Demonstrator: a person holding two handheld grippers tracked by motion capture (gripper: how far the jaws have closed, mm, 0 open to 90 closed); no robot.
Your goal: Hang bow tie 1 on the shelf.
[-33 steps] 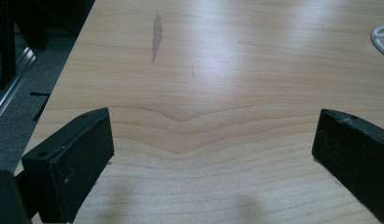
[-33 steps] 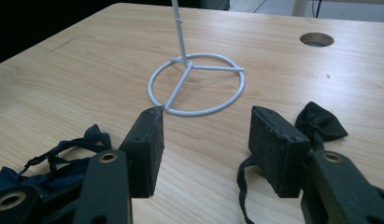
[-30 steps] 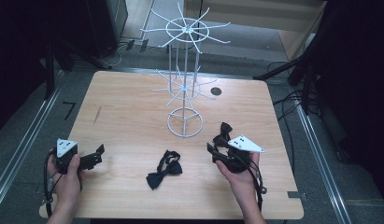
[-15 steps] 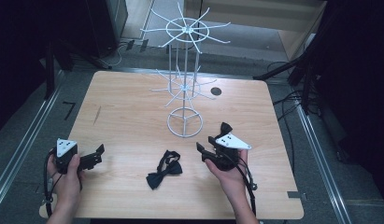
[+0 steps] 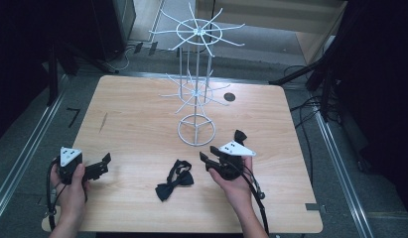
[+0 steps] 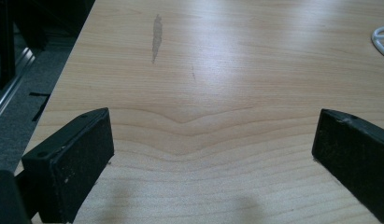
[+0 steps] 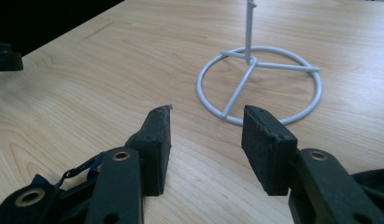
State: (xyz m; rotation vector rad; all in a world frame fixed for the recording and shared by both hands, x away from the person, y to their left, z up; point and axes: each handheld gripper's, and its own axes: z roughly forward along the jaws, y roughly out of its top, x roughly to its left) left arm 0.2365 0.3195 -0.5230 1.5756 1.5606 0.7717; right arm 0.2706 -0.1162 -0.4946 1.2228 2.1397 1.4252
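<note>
Reaching stage, nothing picked up yet. Bow tie (image 5: 174, 179) lying flat on the desk (image 5: 132, 124), lower centre of the high view, just left of the right tool (image 5: 205, 162) and apart from it. Right tool pointing left toward the bow tie, jaws partly apart with nothing between them; in the right gripper view, wood and the ring base of the wire stand (image 7: 259, 86) lying past the jaws. A strip of black fabric (image 7: 73, 177) peeking out at lower left beneath the left jaw, probably the bow tie's strap, hard telling for sure. Second bow tie (image 5: 239, 136) sitting at centre right of the high view, just above the right tool's grey plate. Left tool (image 5: 103, 162) resting low at lower left of the high view, jaws wide apart over bare desk, idle. Wire stand (image 5: 195, 84) standing upright at centre, hooks all bare. Next move, judging from this: swinging the right tool lower and leftward onto the bow tie's knot, closing there, lifting toward a hook. Thin floppy cloth, so needing a low grip near the desk.
</note>
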